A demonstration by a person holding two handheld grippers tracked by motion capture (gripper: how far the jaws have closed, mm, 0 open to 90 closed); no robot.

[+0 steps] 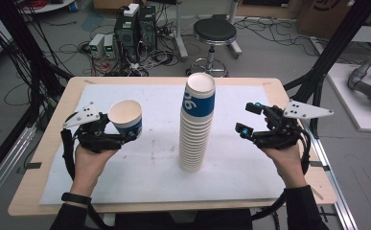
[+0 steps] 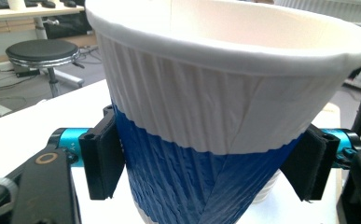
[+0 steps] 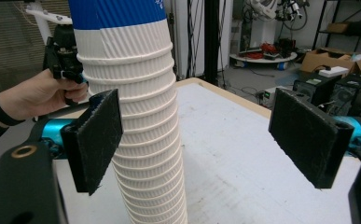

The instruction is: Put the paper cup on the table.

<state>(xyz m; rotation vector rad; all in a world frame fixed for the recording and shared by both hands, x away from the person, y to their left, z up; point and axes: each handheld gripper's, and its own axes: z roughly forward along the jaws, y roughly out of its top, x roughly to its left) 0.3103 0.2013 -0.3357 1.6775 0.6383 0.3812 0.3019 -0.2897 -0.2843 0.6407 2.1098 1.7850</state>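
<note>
step: left gripper [image 1: 121, 128] jaws closed on single paper cup [image 1: 126, 116], centre-left of high view, lifted off counter [image 1: 250, 172]; keep squeeze light, cup upright
right gripper [image 1: 251, 119]: jaws wide open, holding nothing, right of cup stack [image 1: 196, 124]; steady stack low
stack: mid-frame, upright on counter
writing: white characters on blue band, unreadable

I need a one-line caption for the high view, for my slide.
Left gripper holds one white-and-blue paper cup beside a tall stack of paper cups; open right gripper waits apart.
</note>
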